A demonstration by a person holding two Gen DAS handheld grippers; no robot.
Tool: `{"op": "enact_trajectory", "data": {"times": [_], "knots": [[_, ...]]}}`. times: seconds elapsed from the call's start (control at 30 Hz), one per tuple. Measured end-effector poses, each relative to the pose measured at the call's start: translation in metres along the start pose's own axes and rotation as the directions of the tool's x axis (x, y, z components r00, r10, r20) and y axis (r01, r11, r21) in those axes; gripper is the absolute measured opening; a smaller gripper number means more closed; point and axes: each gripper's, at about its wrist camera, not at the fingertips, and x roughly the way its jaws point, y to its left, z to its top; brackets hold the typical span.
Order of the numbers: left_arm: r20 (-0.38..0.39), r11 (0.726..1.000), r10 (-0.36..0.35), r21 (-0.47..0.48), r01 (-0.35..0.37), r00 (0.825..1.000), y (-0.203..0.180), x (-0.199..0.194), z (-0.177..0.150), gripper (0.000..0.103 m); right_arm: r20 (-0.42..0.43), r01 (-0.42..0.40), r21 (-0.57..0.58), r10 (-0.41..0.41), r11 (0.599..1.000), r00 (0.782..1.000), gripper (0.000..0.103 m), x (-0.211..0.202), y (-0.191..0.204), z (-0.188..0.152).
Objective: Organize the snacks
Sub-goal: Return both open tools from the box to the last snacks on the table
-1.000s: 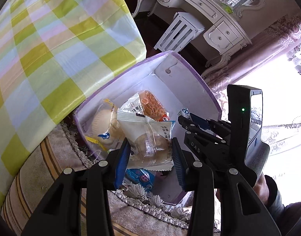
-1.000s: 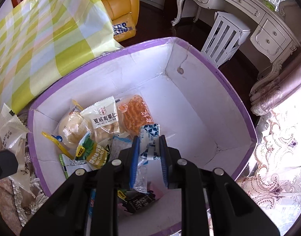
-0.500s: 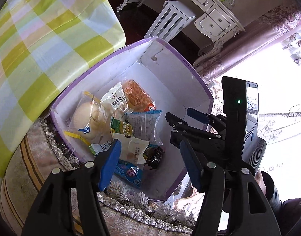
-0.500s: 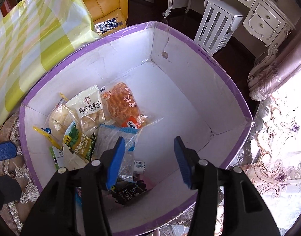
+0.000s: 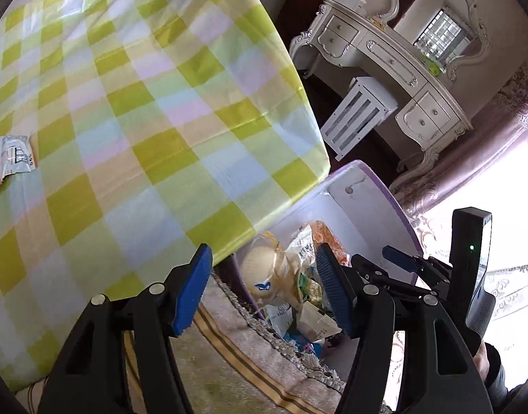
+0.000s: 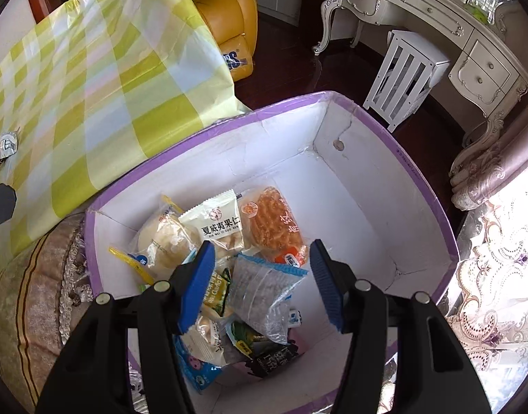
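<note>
Hovering over the purple-rimmed box (image 6: 419, 186) in the lower centre of the right wrist view, the right claw (image 6: 260, 283) had just been opening and stood spread with nothing between its pads, above the heap of snacks (image 6: 229, 252) piled in the box. The left claw (image 5: 264, 289) was likewise spread and empty at the checked bench (image 5: 143, 120) edge. One small packet (image 5: 15, 155) lay on the bench at far left, so at least that one appeared left to collect.
</note>
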Motion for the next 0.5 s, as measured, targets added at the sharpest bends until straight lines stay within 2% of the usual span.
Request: {"op": "enact_trajectory", "data": {"times": [0.1,0.23,0.5], "knots": [[0.077,0.996,0.036,-0.084,-0.03,0.996,0.037,-0.023,0.009,0.061,0.02,-0.047,-0.025,0.047,0.999,0.999,0.057,-0.007,0.02,0.01],[0.152,0.976,0.108,-0.207,-0.075,0.982,0.095,-0.055,0.019,0.061,0.043,-0.091,-0.069,0.094,0.993,0.995,0.062,-0.015,0.05,0.022],[0.211,0.913,0.267,-0.368,-0.177,0.94,0.189,-0.097,0.029,0.06,0.086,-0.146,-0.147,0.16,0.978,0.983,0.066,-0.029,0.105,0.046]]}}
